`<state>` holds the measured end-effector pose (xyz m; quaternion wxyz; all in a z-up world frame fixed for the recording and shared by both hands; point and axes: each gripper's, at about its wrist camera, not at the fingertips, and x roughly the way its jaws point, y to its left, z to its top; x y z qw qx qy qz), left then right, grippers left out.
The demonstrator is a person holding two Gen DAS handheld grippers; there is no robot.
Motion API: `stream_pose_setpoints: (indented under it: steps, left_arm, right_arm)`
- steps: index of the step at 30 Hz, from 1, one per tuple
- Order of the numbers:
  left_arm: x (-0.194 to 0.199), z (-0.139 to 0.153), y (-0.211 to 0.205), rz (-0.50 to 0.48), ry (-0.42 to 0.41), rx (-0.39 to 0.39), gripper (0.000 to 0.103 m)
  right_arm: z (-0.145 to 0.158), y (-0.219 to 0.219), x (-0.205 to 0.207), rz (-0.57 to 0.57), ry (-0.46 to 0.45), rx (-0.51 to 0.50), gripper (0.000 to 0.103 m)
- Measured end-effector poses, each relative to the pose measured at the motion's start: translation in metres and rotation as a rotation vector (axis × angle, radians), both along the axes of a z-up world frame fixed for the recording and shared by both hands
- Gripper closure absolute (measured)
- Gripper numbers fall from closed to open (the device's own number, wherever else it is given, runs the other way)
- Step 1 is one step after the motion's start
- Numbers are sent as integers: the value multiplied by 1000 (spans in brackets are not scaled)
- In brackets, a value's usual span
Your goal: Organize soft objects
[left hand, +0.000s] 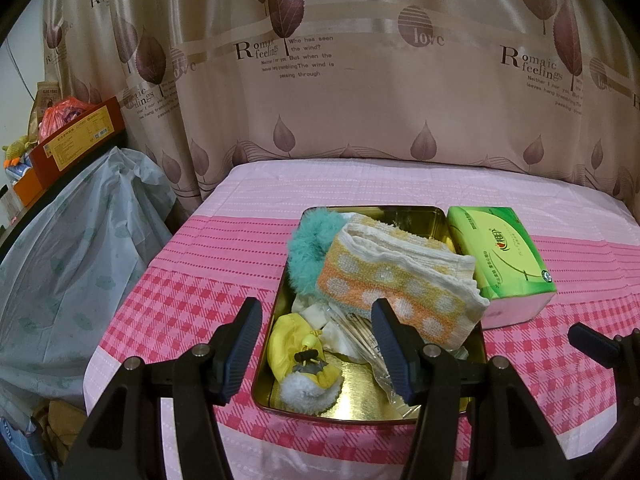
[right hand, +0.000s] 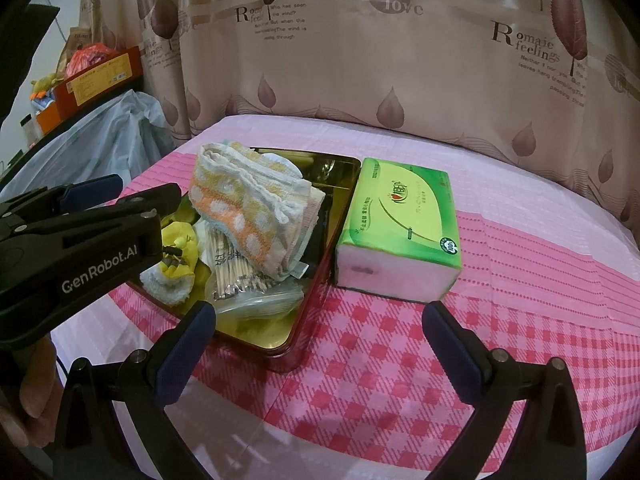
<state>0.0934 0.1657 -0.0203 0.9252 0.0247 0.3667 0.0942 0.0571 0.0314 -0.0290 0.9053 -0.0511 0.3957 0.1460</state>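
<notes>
An open gold tin (left hand: pixel 360 396) sits on the pink checked cloth. A folded towel (left hand: pixel 400 276) with orange and yellow dots lies across it, and a teal fluffy piece (left hand: pixel 312 248) sits behind the towel. A yellow pouch (left hand: pixel 296 340), a white pompom (left hand: pixel 308 392) and a clear bag of toothpicks (left hand: pixel 360 332) lie at the near end. A green tissue pack (left hand: pixel 500 256) stands against the tin's right side. My left gripper (left hand: pixel 316 308) hangs open over the tin's near end, holding nothing. My right gripper (right hand: pixel 320 312) is open above the cloth, in front of the tissue pack (right hand: pixel 400 208) and the tin (right hand: pixel 336 172).
A leaf-print curtain (left hand: pixel 360 80) hangs behind the table. Left of the table stand a plastic-covered bulk (left hand: pixel 80 240) and a shelf with a red box (left hand: pixel 80 136). The cloth (right hand: pixel 520 280) stretches right of the tissue pack. A hand (right hand: pixel 32 380) holds the left gripper (right hand: pixel 140 190).
</notes>
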Motion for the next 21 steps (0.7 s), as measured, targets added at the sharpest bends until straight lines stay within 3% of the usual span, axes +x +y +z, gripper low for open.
stream_pose_setpoints:
  steps: [21]
  left_arm:
    - [1, 3, 0, -20, -9, -10, 45]
  right_arm:
    - [0, 5, -5, 5, -2, -5, 1]
